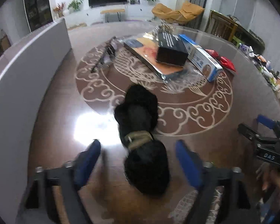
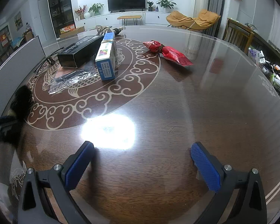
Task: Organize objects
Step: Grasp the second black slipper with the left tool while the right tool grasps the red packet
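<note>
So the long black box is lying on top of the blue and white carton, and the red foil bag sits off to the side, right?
Not quite: the long black box lies on the flat plastic-wrapped package, beside the blue and white carton, as the left wrist view shows. The red foil bag does sit aside.

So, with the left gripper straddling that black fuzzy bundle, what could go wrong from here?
1. The black fuzzy bundle is soft and lumpy, with only a tan band at its waist; the open left gripper might pinch fluff and let it sag or slip.
2. The glossy table could let the bundle slide when pushed.
3. The right gripper hovers open nearby, so the arms may crowd each other.
</note>
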`<state>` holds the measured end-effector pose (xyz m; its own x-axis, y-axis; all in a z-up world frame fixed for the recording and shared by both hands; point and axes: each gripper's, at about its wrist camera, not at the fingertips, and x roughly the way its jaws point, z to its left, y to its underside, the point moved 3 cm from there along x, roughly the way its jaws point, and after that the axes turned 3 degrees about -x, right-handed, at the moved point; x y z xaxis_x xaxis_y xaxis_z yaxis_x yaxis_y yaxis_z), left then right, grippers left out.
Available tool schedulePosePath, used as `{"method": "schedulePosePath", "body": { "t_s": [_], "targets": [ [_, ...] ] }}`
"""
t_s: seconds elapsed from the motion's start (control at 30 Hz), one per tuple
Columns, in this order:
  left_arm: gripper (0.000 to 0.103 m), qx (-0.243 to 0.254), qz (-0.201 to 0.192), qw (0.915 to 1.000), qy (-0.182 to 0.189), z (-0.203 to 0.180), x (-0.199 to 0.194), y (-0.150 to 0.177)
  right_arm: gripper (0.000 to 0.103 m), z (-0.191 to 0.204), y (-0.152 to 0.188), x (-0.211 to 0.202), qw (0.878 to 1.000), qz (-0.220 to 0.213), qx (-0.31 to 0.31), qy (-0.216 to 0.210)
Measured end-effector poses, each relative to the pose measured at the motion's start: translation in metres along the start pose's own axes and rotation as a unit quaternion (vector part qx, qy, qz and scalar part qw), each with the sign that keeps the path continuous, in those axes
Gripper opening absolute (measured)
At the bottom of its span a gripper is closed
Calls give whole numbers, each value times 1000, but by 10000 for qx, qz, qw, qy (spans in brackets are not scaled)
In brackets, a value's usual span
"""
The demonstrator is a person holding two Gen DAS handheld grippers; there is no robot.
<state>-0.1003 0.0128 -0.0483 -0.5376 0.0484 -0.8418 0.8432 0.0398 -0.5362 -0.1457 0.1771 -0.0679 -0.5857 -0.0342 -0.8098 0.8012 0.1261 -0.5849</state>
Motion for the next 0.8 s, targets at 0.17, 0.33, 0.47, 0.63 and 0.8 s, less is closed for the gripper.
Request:
{"method": "schedulePosePath", "body": {
  "t_s": [0.17, 0.33, 0.47, 0.63, 0.8],
  "targets": [
    [85, -51, 6, 9999, -130, 9, 24, -19, 103, 1, -1, 0, 10000, 12, -7, -22],
    [88, 58, -88, 9998, -189, 12, 28, -20, 103, -9, -20, 5, 9985, 427, -192, -287],
    [92, 29, -230, 9995, -204, 14, 29, -18, 103, -39, -88, -1, 9996, -177, -152, -168],
    [97, 78, -215, 9996, -148, 13, 32, -18, 101, -46, -161, 58, 9962, 465, -686, -269],
    [103, 185, -134, 9997, -66, 9, 34, -19, 71, -34, -173, 114, 9868, 1122, -1138, -263]
  ]
}}
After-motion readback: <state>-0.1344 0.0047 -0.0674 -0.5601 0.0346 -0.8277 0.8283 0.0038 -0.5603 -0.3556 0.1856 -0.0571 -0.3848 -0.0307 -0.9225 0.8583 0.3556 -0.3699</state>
